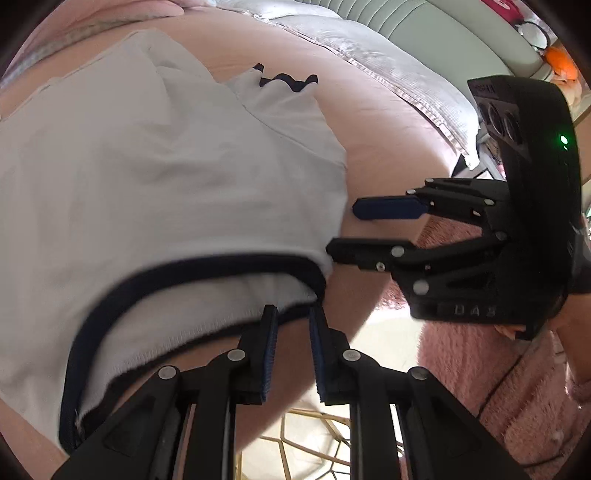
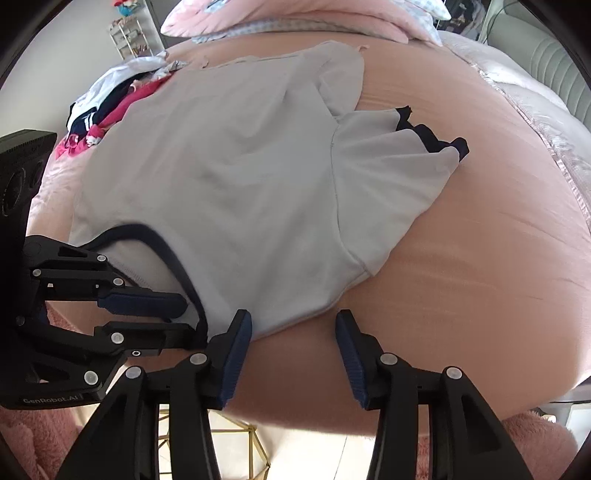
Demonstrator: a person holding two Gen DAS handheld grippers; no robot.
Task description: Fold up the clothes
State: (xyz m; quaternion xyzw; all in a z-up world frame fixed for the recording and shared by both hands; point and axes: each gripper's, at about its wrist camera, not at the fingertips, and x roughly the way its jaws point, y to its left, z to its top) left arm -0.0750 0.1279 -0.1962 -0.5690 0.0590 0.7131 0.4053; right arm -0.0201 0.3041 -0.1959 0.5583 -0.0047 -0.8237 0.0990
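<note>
- Shirt: white knit, soft and faintly creased, lying flat on the bed; navy ribbed band around the neck opening, which sits at the near edge of the bed; one short sleeve spread to the side, its cuff wavy and trimmed in navy.
- Bed: covered in a smooth, taut peach-pink sheet, domed in the fisheye view; its rounded edge falls away just below both tools.
- Left tool: black jointed links with ridged blue pads; fingers narrowly parted, tips at the navy neck band. Whether the pads grip the cloth cannot be told from either view.
- Right tool: same build; fingers spread apart, nothing between them but bare sheet. Its left pad stands just beside the shirt's shoulder edge.
- Clothes pile: crumpled pink, navy and white garments, heaped at the far side of the bed beyond the shirt.
- Pillow: pink, soft, at the head of the bed.
- Quilt: silvery grey, shiny, stitched in fine squares, bunched along the bed's side.
- Rug: pink, shaggy, on the floor below the bed.
- Wire frame: gold, geometric, on pale floor between the tools' arms.
</note>
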